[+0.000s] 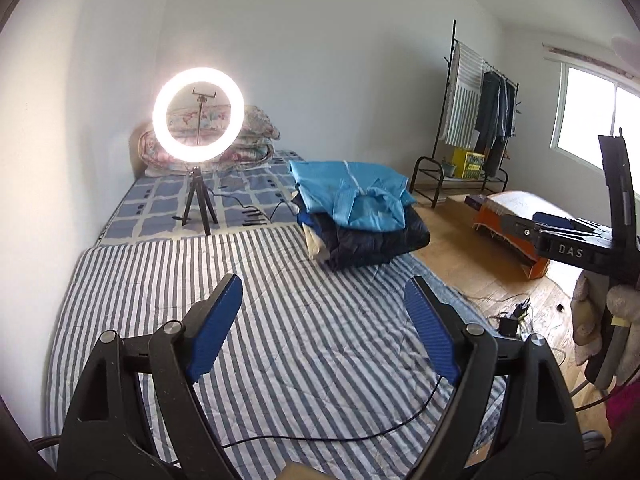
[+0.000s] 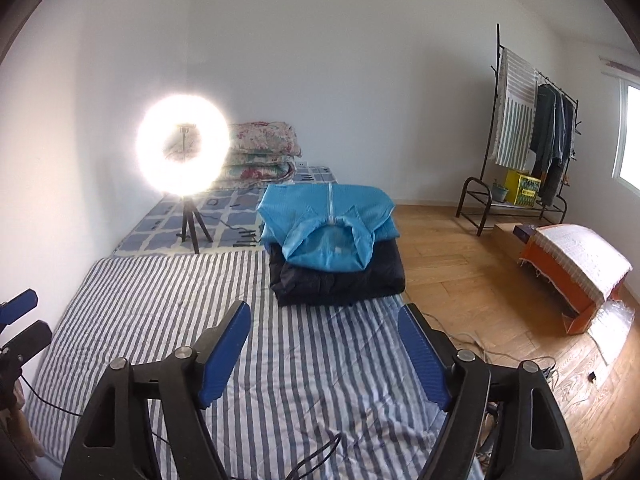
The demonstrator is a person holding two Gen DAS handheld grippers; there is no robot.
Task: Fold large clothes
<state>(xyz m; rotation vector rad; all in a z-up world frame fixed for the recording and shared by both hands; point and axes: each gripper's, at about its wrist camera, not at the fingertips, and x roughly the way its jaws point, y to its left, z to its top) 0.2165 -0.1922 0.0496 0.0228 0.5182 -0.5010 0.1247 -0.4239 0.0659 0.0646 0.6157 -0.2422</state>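
Note:
A folded light-blue jacket (image 1: 352, 196) lies on top of a stack of folded dark clothes (image 1: 372, 244) at the far right edge of the striped mattress (image 1: 160, 280). The same jacket (image 2: 328, 224) and dark stack (image 2: 340, 276) show in the right wrist view, on the striped mattress (image 2: 160, 300). My left gripper (image 1: 324, 304) is open and empty above the mattress, well short of the stack. My right gripper (image 2: 324, 332) is open and empty, just in front of the stack. The right gripper's body shows at the right edge of the left wrist view (image 1: 580, 240).
A lit ring light (image 1: 198, 112) on a small tripod stands on the blue checked sheet (image 1: 240, 192), with floral quilts (image 1: 256, 132) behind. A black cable (image 1: 360, 432) crosses the mattress. A clothes rack (image 1: 480, 120) and an orange stool (image 1: 516, 220) stand on the wooden floor (image 1: 460, 256).

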